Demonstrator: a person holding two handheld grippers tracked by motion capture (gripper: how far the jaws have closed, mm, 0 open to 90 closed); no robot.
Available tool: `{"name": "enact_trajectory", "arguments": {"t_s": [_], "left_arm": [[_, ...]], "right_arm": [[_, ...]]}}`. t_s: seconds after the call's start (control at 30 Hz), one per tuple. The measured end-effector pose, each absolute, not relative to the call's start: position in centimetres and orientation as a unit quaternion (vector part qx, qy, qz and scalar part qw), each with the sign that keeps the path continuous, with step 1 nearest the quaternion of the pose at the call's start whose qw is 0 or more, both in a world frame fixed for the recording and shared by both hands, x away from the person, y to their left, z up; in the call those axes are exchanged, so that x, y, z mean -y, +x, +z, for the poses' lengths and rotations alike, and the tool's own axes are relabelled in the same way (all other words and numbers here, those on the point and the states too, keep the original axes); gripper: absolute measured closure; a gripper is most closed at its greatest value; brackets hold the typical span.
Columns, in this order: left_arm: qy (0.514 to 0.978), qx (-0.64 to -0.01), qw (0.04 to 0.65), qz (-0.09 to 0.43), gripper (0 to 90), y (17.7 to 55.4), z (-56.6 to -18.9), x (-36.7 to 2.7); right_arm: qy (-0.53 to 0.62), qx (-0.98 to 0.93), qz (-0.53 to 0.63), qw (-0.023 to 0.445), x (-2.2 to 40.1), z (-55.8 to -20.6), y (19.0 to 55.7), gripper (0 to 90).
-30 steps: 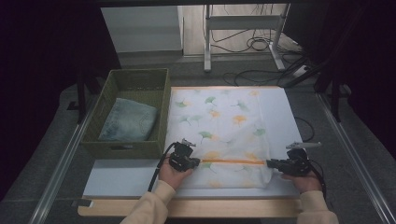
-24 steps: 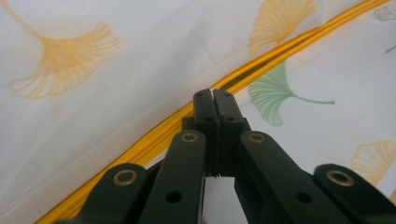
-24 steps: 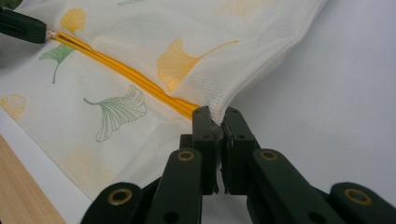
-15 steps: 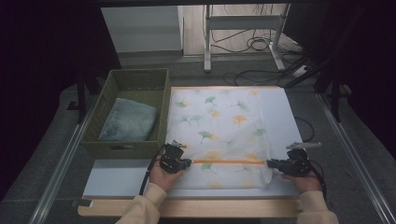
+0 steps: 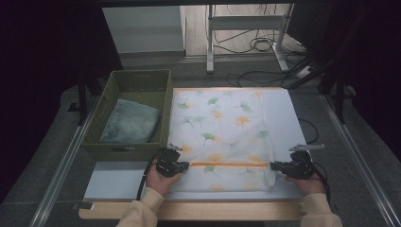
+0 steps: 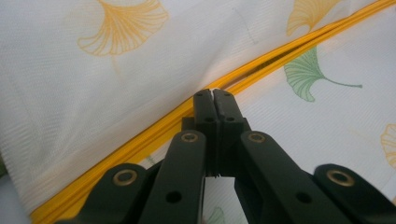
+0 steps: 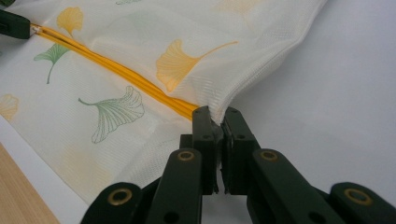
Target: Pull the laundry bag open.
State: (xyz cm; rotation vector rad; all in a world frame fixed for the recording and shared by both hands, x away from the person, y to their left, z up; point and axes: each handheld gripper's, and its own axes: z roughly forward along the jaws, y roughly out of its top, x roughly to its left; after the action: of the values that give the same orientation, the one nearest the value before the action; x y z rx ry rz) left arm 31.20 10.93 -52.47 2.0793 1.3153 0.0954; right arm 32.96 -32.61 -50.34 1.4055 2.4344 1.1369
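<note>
A white mesh bag (image 5: 227, 127) printed with ginkgo leaves lies flat on a white board (image 5: 113, 182). An orange zipper (image 5: 227, 164) runs across its near part. My left gripper (image 5: 185, 165) is at the zipper's left end; in the left gripper view it (image 6: 213, 93) is shut on a small pale zipper pull against the orange tape (image 6: 140, 140). My right gripper (image 5: 273, 165) is at the zipper's right end. The right gripper view shows it (image 7: 215, 114) shut on the bag's edge (image 7: 261, 70) where the zipper (image 7: 116, 67) ends.
A green woven basket (image 5: 137, 75) stands left of the bag and holds a folded grey-blue cloth (image 5: 130, 124). A wooden strip (image 5: 213, 210) borders the near edge of the table. Cables (image 5: 255, 45) and a metal stand lie on the floor behind.
My left gripper has slid left along the zipper to the bag's left edge. The right gripper has stayed at the right end.
</note>
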Motion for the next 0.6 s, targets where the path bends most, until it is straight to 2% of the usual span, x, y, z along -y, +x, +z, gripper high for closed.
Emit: {"name": "enact_trajectory", "arguments": {"t_s": [0.6], "left_arm": [[0.788, -0.515, 0.335, 0.047, 90.0, 30.7, -52.2, -12.8]], "right_arm": [[0.462, -0.803, 0.371, 0.055, 32.6, -50.4, 32.9, 85.2]]}}
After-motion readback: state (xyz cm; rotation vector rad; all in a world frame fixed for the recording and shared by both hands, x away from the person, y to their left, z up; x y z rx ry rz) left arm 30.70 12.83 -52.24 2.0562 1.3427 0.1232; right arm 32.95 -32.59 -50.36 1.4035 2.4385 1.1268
